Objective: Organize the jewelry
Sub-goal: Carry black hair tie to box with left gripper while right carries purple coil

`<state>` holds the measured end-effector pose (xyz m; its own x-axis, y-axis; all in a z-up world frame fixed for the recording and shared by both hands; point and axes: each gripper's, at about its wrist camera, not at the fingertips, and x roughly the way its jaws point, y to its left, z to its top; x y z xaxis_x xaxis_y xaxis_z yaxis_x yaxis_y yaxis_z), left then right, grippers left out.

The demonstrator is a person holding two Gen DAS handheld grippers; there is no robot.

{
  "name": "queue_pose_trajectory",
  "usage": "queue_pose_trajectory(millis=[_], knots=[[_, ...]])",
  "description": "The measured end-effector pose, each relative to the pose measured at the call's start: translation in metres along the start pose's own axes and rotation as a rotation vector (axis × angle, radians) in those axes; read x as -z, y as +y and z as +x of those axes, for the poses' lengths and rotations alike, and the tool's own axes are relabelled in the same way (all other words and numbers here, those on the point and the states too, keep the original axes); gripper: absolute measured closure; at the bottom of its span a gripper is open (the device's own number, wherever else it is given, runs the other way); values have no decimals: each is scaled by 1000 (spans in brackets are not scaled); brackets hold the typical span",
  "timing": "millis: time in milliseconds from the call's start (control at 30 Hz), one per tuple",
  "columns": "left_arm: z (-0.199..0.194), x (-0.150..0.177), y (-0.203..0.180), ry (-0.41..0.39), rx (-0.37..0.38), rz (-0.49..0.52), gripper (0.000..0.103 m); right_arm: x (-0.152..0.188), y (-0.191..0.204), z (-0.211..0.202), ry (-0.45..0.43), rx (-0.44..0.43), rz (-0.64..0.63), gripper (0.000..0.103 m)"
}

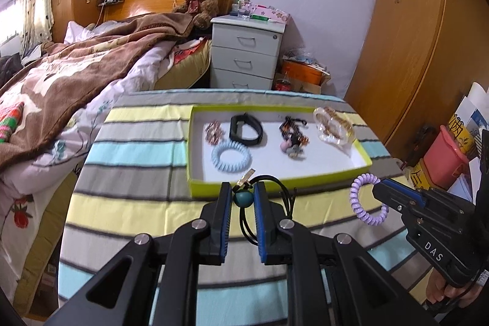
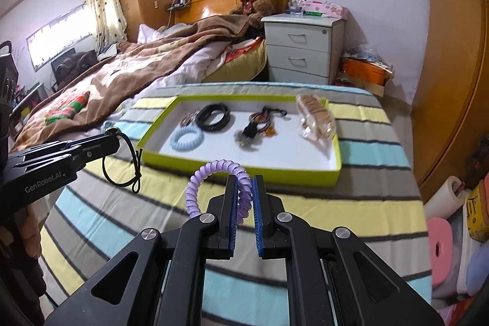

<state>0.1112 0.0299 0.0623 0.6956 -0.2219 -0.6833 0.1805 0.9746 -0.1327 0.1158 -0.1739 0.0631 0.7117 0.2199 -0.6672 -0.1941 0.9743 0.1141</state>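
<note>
My left gripper (image 1: 243, 191) is shut on a black cord necklace (image 1: 276, 188) with a teal bead (image 1: 243, 198) and a small gold clasp, held just before the near wall of the yellow-green tray (image 1: 275, 181). My right gripper (image 2: 244, 185) is shut on a purple spiral hair tie (image 2: 211, 170), lifted above the striped cloth. In the tray lie a pale blue spiral tie (image 1: 231, 156), a black band (image 1: 246, 130), a small pinkish clip (image 1: 214, 132), a dark beaded bunch (image 1: 293, 136) and a clear packet with gold pieces (image 1: 334, 126).
The tray rests on a striped cloth (image 1: 137, 173) over a table. A bed with a brown blanket (image 1: 76, 75) lies to the left, a white drawer unit (image 1: 246, 51) behind, wooden wardrobes and cluttered bins (image 1: 449, 155) to the right.
</note>
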Motion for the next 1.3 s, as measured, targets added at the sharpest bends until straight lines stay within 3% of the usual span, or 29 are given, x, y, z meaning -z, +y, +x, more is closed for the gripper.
queue_pose_trajectory(millis=[533,933,1300], knots=[[62,-53,-25,43,34,35,88,-39,-36,45,27,80,31,93],[110,-55,-31,118,27,45,88,-38,-42,92,111,113,11,93],[139,-44,-37,189,25,44,88,-30,-43,111,159,134,-19,93]])
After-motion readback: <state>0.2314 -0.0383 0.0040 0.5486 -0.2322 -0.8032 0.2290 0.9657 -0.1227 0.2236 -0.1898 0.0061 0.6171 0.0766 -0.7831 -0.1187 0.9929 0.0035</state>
